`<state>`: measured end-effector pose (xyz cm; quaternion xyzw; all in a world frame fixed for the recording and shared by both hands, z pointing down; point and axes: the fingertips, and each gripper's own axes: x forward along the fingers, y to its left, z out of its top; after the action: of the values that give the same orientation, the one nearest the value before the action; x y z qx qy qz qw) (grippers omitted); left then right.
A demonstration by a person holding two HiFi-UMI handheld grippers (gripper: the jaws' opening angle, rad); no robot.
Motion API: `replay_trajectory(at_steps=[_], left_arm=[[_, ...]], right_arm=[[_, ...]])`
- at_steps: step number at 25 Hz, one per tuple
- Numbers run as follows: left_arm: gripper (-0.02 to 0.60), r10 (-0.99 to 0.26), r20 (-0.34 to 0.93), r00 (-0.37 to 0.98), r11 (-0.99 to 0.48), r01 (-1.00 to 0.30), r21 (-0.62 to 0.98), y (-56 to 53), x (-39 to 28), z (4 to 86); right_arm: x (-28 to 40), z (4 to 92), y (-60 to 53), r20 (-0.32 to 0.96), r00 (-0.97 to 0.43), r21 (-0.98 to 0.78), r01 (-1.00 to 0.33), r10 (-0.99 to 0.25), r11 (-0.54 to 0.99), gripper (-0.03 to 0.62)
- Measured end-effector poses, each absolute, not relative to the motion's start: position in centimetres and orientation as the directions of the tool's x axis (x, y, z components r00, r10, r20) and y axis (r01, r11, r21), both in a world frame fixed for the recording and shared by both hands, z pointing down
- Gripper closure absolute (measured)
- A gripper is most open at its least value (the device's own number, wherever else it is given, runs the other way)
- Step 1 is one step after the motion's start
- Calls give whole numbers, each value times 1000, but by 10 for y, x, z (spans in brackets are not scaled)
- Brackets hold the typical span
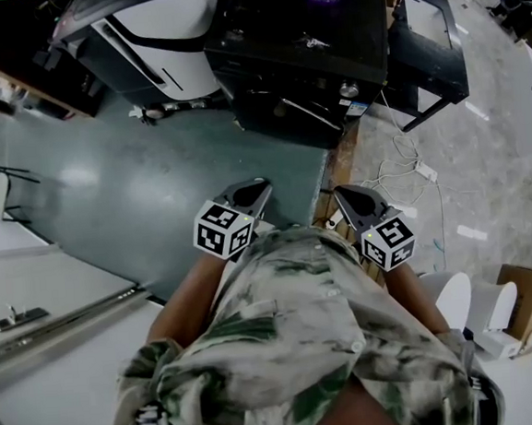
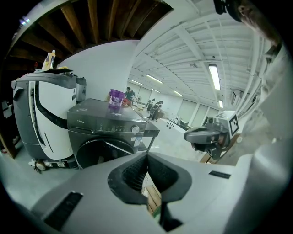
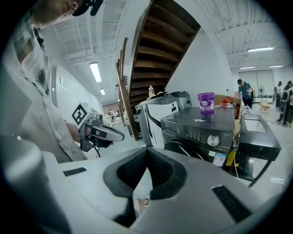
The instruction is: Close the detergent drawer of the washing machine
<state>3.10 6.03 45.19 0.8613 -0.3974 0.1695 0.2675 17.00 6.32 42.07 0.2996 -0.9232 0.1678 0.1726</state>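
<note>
A dark front-loading washing machine [image 1: 312,50] stands ahead of me, well beyond both grippers. It shows in the left gripper view [image 2: 110,132] and in the right gripper view [image 3: 206,130], with a purple cup [image 3: 206,101] on its lid. The drawer panel at the left of its control strip [image 2: 81,124] looks flush with the front. My left gripper [image 1: 257,191] and right gripper [image 1: 341,195] hang side by side in front of my body, both pointing toward the machine. The left gripper [image 2: 147,155] is shut on nothing. So is the right gripper [image 3: 146,150].
A white-and-black appliance [image 1: 157,27] stands left of the washer. A black metal stand [image 1: 432,49] is on its right. Cables and a power strip [image 1: 406,169] lie on the floor. A cardboard box [image 1: 529,293] is at lower right. A wooden staircase [image 3: 158,50] rises behind.
</note>
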Motion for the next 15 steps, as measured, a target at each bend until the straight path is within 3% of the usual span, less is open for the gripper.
replay_trajectory(at_steps=[15], left_arm=[[558, -574, 519, 634, -549, -768, 331, 58, 36, 458]], right_arm=[[176, 425, 64, 426, -757, -205, -614, -495, 762, 572]])
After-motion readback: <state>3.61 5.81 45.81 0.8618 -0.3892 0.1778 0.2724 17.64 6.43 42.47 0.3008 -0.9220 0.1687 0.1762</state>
